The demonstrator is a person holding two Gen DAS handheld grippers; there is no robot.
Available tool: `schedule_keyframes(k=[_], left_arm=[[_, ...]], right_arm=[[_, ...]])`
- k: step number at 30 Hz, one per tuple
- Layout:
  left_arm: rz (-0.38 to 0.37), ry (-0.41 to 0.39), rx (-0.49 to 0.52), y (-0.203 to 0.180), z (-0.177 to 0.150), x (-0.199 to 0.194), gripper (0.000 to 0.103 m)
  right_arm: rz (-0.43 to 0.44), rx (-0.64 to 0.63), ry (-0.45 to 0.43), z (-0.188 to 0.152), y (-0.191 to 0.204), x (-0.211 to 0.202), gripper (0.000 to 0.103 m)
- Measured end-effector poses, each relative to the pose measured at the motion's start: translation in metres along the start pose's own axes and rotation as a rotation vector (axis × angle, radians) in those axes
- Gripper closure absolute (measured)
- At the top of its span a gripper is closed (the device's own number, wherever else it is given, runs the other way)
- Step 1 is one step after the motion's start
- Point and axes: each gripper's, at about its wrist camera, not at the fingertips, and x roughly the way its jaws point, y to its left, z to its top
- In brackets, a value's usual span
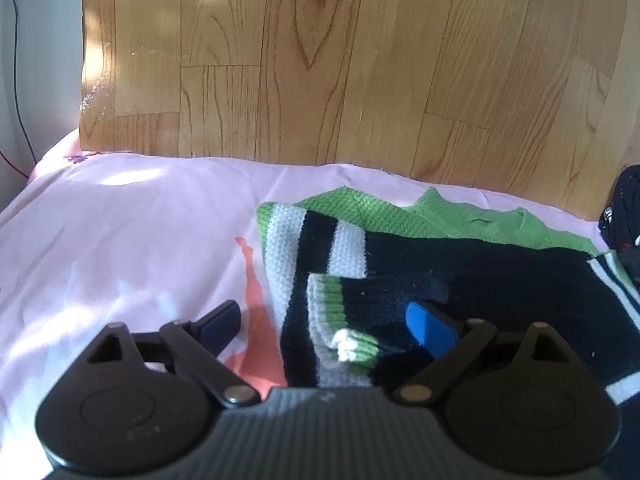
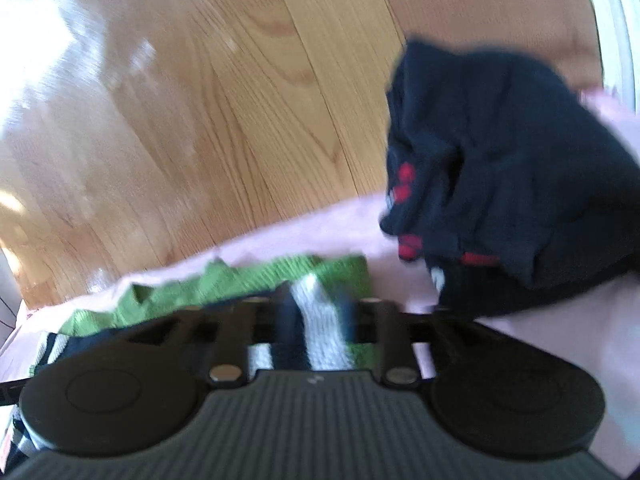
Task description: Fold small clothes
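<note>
A small knitted sweater (image 1: 440,264), dark navy with green and white stripes, lies on a pink sheet (image 1: 120,240). Its left sleeve is folded over the body. My left gripper (image 1: 326,322) is open, its fingers wide apart on either side of the striped sleeve cuff (image 1: 344,344), low over the cloth. In the right wrist view, my right gripper (image 2: 316,312) is shut on the sweater's striped sleeve (image 2: 316,320); the sweater's green part (image 2: 240,284) lies behind. This view is blurred.
A crumpled dark garment with red marks (image 2: 500,184) lies on the pink sheet (image 2: 320,224) right of the sweater; its edge shows in the left wrist view (image 1: 624,220). Wood-pattern floor (image 1: 320,60) lies beyond the sheet. A cable (image 1: 16,80) runs at far left.
</note>
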Motion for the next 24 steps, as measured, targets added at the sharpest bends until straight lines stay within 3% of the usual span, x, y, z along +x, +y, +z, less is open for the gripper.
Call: schedule_keyframes(k=[1,3,5,11,13,15,16,18,24], left_arm=[[0.008,-0.001,0.007,-0.002,0.0,0.0,0.008],[0.021,-0.003,0.016,-0.003,0.0,0.0,0.006],[0.03,-0.004,0.015,-0.003,0.0,0.0,0.005],[0.061,-0.019,0.022,-0.005,-0.001,-0.003,0.003],[0.075,-0.025,0.033,-0.008,-0.002,-0.004,0.003],[0.086,-0.029,0.043,-0.009,-0.002,-0.004,0.002],[0.092,-0.031,0.046,-0.01,-0.002,-0.005,0.001],[0.099,-0.033,0.054,-0.012,-0.002,-0.005,0.001],[0.104,-0.031,0.047,-0.011,-0.003,-0.004,0.0]], right_arm=[[0.005,-0.019,-0.032,-0.001,0.004,-0.005,0.044],[-0.011,-0.063,-0.037,-0.003,0.012,-0.011,0.045],[-0.015,-0.077,0.025,-0.006,0.02,-0.018,0.045],[0.098,-0.133,0.048,-0.022,0.033,-0.068,0.043],[0.071,-0.15,0.07,-0.028,0.027,-0.064,0.043],[-0.014,-0.139,0.11,-0.037,0.016,-0.049,0.043],[-0.001,-0.089,0.086,-0.033,0.01,-0.05,0.041],[-0.07,-0.007,0.099,-0.032,0.001,-0.042,0.038],[-0.063,0.009,0.093,-0.033,0.0,-0.04,0.036]])
